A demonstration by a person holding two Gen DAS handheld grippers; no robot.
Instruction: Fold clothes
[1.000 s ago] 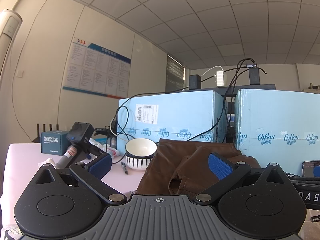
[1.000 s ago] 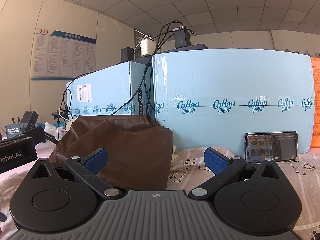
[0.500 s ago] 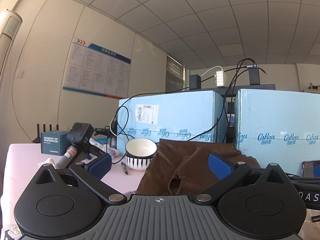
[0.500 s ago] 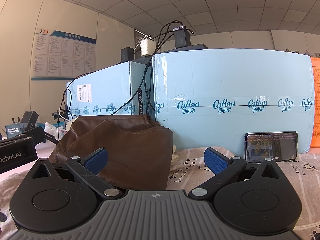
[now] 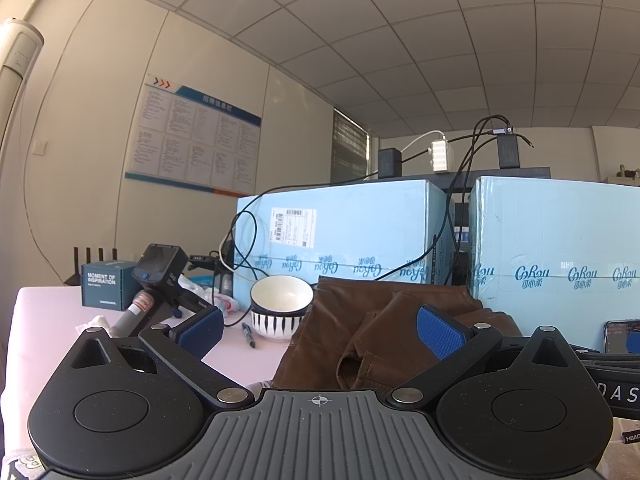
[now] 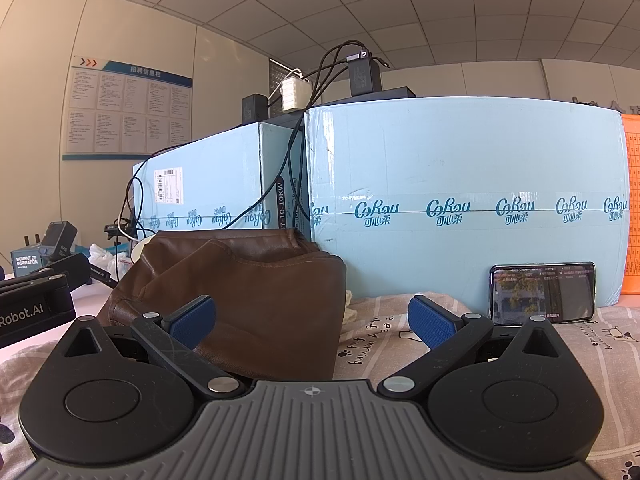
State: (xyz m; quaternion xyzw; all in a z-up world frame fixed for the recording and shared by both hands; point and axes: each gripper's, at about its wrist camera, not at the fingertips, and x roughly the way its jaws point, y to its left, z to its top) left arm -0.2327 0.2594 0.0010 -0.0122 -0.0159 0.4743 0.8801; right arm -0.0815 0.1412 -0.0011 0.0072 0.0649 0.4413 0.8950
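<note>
Garment: brown leather-like piece (image 5: 384, 332) lies bunched mid-frame against the blue boxes (image 6: 460, 200); by your views, folding not begun.
Left gripper (image 5: 320, 332): jaws wide apart, holding nothing.
Right gripper (image 6: 312, 320): likewise spread, empty.
Left view only: striped bowl (image 5: 280, 308), pen (image 5: 248, 334).
Right view only: whole phone (image 6: 542, 294) at lower right, printed cloth (image 6: 380, 332).

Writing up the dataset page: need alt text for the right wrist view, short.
An open claw with blue pads points at a crumpled brown leather garment lying on a printed cloth, nothing gripped. Behind stand two light blue boxes with cables on top, and a phone leans against the right one.
</note>
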